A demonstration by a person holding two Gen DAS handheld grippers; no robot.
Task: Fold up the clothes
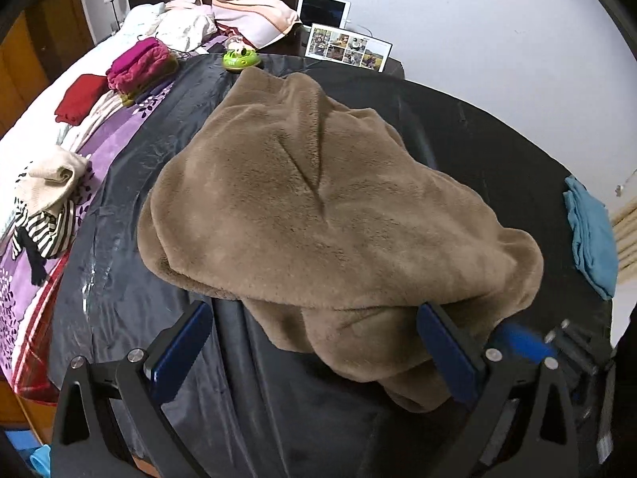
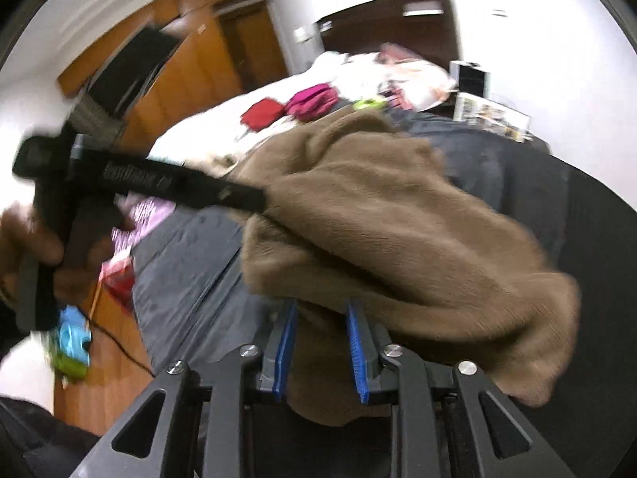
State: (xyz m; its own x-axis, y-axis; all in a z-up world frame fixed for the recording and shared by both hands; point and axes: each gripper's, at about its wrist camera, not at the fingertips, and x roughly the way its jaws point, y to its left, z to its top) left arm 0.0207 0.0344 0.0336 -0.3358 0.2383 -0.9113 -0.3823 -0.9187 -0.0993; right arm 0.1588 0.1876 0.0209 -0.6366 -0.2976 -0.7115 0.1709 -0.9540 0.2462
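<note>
One fuzzy brown garment (image 1: 318,207) lies in a heap on the dark sheet (image 1: 119,279) over the bed. There are two claws. The left claw (image 1: 314,342) has its fingers wide apart at the garment's near edge. The right claw (image 2: 322,342) is clamped on a fold of the brown cloth. Nearby sit one pink folded pile (image 1: 139,63), one red cloth (image 1: 79,97), one striped heap (image 1: 43,207), one blue cloth (image 1: 593,235) and a green toy (image 1: 241,57). The right wrist view is blurry.
</note>
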